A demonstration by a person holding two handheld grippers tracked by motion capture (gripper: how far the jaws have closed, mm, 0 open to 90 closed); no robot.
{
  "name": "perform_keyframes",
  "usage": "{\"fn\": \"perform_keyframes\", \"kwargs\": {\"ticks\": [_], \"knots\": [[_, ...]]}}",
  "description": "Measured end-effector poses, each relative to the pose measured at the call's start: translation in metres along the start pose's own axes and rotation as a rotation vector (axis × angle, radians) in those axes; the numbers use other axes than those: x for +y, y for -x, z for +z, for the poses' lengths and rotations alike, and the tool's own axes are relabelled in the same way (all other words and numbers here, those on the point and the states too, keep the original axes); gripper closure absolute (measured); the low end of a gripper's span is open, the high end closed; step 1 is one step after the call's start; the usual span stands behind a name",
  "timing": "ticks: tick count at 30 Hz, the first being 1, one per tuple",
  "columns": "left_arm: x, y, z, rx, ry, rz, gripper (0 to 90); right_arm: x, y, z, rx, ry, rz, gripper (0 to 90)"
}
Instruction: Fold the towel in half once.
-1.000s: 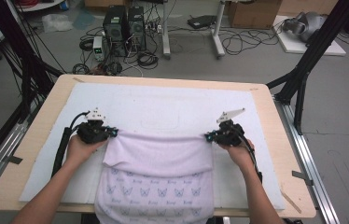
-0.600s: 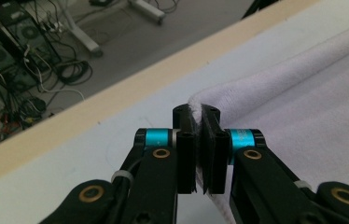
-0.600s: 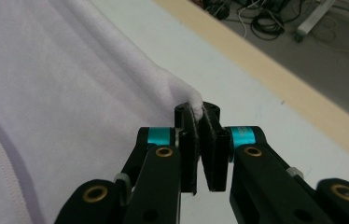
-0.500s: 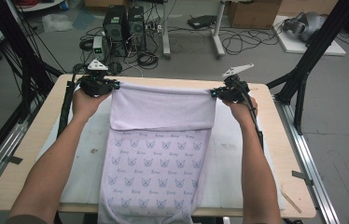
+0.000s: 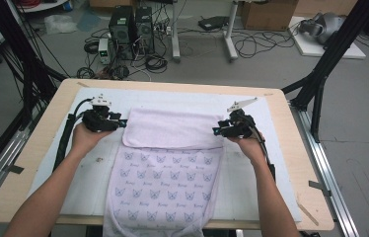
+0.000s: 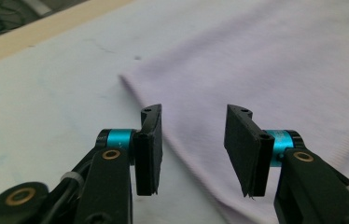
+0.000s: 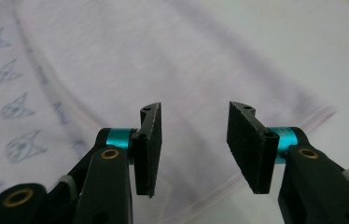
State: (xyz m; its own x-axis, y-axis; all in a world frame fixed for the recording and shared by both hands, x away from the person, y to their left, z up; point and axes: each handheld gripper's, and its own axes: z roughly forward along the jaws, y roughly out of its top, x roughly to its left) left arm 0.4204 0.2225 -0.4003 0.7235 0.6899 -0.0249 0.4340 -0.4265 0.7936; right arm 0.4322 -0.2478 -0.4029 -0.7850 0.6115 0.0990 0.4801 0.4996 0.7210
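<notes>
Your cloth is soft, pale lilac knit, its far end folded back into a plain band over a butterfly-printed face; the near end hangs off the table edge. It lies mid-table on a white mat, and nothing lies between the grippers and the fabric. Your left gripper sits just beside the fold's left corner, its jaws having just been opening, partly apart with nothing pinched. Your right gripper sits at the right corner, likewise just opened, its pads clear above the hem.
</notes>
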Motion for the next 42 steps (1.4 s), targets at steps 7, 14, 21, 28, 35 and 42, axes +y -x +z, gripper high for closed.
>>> {"fn": "perform_keyframes", "kwargs": {"ticks": [7, 14, 21, 28, 35, 42], "knots": [[-0.022, 0.023, -0.002, -0.089, -0.005, 0.038, 55.7, -0.026, -0.019, 0.0, 0.047, 0.01, -0.011, 53.2], [-0.028, 0.03, 0.005, -0.147, -0.031, 0.057, 52.8, -0.03, -0.025, 0.004, 0.001, -0.001, -0.064, 51.0], [-0.034, 0.038, 0.017, -0.122, -0.117, 0.131, 78.8, -0.037, -0.025, 0.012, 0.046, -0.054, -0.073, 77.3], [-0.029, 0.041, -0.003, -0.118, -0.067, 0.15, 89.7, -0.035, -0.041, -0.005, 0.097, -0.024, -0.104, 84.4], [-0.035, 0.041, -0.008, -0.068, -0.059, 0.123, 67.1, -0.031, -0.056, -0.018, 0.07, -0.01, -0.157, 83.5], [-0.041, 0.035, 0.013, -0.08, -0.099, 0.114, 63.4, -0.038, -0.04, -0.003, 0.066, -0.049, -0.095, 80.4]]}}
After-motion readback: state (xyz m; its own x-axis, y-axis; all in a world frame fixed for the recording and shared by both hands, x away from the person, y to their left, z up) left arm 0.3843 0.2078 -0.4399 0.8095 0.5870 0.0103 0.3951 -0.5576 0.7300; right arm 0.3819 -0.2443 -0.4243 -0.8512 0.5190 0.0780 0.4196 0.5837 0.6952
